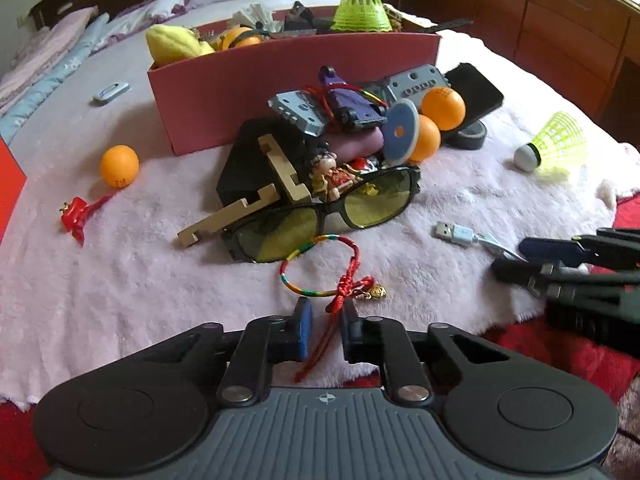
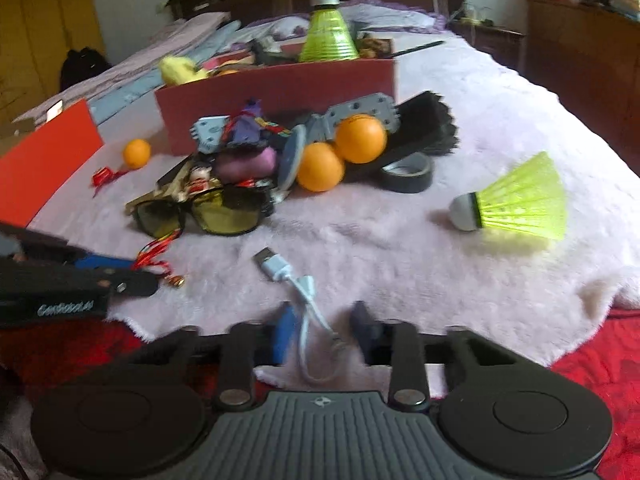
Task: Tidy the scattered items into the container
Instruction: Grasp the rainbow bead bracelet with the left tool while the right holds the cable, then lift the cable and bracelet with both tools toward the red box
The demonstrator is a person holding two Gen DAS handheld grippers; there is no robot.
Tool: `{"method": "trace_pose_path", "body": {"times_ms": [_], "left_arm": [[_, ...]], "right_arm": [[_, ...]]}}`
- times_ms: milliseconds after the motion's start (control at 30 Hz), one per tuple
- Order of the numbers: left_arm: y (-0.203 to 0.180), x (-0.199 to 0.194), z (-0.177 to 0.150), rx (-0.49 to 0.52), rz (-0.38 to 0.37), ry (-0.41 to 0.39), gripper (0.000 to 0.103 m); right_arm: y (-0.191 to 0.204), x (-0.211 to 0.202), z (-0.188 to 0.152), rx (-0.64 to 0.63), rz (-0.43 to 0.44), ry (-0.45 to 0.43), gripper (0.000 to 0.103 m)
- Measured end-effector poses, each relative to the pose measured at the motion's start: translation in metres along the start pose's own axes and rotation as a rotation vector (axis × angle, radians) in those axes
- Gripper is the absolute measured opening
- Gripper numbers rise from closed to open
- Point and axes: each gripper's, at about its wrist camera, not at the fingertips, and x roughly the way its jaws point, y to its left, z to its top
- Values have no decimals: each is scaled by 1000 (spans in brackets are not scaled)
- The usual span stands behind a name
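A pink box (image 1: 248, 92) stands on the bed, filled with items; it also shows in the right wrist view (image 2: 276, 84). Scattered items lie in front of it: sunglasses (image 1: 324, 216), orange balls (image 1: 442, 108), a figurine (image 1: 330, 172), a wooden stand (image 1: 248, 204). A braided bracelet (image 1: 316, 268) with a red tassel lies just ahead of my left gripper (image 1: 325, 312), which is open with the tassel between its fingers. My right gripper (image 2: 326, 320) is open around a white USB cable (image 2: 296, 280). A green shuttlecock (image 2: 516, 204) lies to the right.
A lone orange ball (image 1: 119, 166) and a red ornament (image 1: 78, 214) lie at the left. A black tape roll (image 2: 406, 172) and phone (image 1: 476, 88) lie at the right. A red lid (image 2: 48, 156) stands to the left. The white fluffy blanket (image 1: 120, 280) ends near both grippers.
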Motion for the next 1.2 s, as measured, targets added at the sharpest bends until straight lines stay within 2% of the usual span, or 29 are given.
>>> {"method": "trace_pose_path", "body": {"times_ms": [133, 233, 267, 367, 400, 533, 600, 633, 700, 733, 833, 1000, 1067, 1200], "left_arm": [[1, 1, -1, -1, -9, -4, 16], [4, -2, -1, -17, -22, -26, 20], [5, -3, -1, -18, -22, -36, 24], [4, -6, 0, -5, -19, -65, 46], [3, -8, 0, 8, -21, -74, 48], [-2, -12, 0, 69, -24, -104, 47], [-4, -7, 0, 98, -24, -85, 47], [-5, -4, 1, 112, -23, -74, 46], [-4, 4, 1, 109, -25, -37, 30], [-2, 7, 1, 93, -31, -27, 28], [5, 2, 3, 58, -57, -30, 11], [14, -14, 3, 5, -101, -56, 8], [18, -19, 2, -25, -123, -60, 8], [26, -18, -1, -76, -141, -45, 8]], "right_arm": [[-2, 1, -1, -1, -13, -2, 24], [-2, 2, -2, -13, -17, 0, 26], [-2, 2, -2, -15, -15, 3, 27], [-3, 3, -1, -6, -7, 9, 27], [-4, 3, -1, -2, -5, 11, 27], [-6, 5, 0, 10, 5, 20, 27], [-6, 5, 1, 6, 9, 27, 29], [-6, 6, 1, -1, 11, 31, 31], [-3, 7, 3, -23, 12, 41, 34], [-1, 7, 4, -30, 7, 43, 35], [3, 7, 4, -52, -14, 44, 33], [10, 2, 10, -65, -46, 47, 13], [12, -1, 12, -60, -37, 43, 11], [17, -12, 19, -42, 36, 17, 11]]}}
